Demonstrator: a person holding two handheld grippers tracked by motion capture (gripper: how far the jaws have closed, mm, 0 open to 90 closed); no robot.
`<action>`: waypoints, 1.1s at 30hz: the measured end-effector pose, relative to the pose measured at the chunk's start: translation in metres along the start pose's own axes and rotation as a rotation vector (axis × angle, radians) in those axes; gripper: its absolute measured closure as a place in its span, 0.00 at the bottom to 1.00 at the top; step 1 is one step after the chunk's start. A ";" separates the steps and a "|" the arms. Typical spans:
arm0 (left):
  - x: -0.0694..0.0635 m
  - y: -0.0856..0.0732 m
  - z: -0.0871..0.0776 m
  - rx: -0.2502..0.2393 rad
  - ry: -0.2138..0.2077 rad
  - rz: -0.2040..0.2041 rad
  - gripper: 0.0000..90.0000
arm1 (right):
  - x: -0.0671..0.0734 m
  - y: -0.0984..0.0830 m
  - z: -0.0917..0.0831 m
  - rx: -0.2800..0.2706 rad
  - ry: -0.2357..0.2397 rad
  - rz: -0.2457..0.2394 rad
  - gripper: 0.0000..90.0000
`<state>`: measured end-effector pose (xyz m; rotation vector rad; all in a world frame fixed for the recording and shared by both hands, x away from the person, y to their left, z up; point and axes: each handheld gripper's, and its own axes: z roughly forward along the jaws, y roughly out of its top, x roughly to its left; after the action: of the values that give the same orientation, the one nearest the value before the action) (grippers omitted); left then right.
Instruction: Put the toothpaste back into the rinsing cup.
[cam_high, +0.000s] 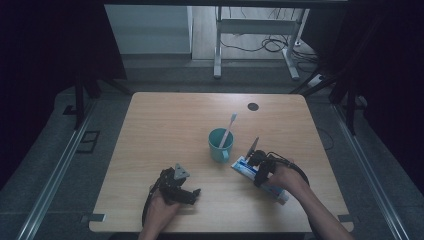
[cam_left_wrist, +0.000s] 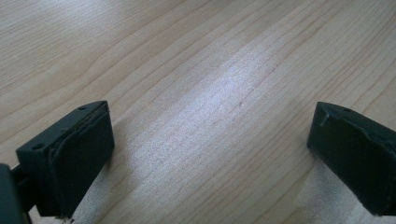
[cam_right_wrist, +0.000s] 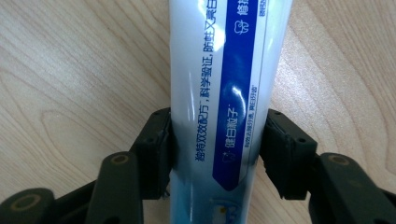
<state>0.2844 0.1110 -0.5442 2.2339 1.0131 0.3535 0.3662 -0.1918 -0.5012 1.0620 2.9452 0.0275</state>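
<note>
High view: toothpaste tube lies flat on the wooden table, near-right part, long axis running diagonally from far-left to near-right. Right gripper sits directly on top of it, over the far-left half of the tube, hand coming in from the near right. Teal cup with a toothbrush standing in it is just to the far left of the tube's end, close but apart. Left gripper rests near the near edge, left of centre, well apart from the tube; right hand is clearly the nearer one and the one doing the work.

Left gripper view: left gripper jaws spread wide, nothing between them, bare table grain under and ahead. Not involved for now.

Right gripper view: tube runs straight up the frame, lengthwise between the two black jaws, so the jaws straddle its width, crossing the long axis at right angles. Left pad looks flush on the tube's edge; right pad is at the edge too, contact or a hairline gap, hard to call. I read it as pinching the tube across its narrow side, grip only just made. Tube still flat on the table here, not lifted.

Judgement: next move depends on that square alignment; the squeeze lands on the soft body, so the tube could flatten or slip if lifted fast.
</note>
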 end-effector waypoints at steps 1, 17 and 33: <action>0.000 0.000 0.000 0.000 0.000 0.000 0.01 | 0.000 0.000 0.000 0.001 -0.003 -0.001 0.55; 0.000 0.000 0.000 0.000 0.000 0.000 0.01 | -0.003 -0.009 -0.009 -0.062 0.019 0.010 0.77; 0.000 0.000 0.000 0.001 0.000 0.001 0.01 | -0.002 -0.026 -0.019 -0.197 0.029 0.019 0.78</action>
<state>0.2844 0.1110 -0.5441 2.2354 1.0130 0.3531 0.3509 -0.2134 -0.4822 1.0690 2.8818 0.3287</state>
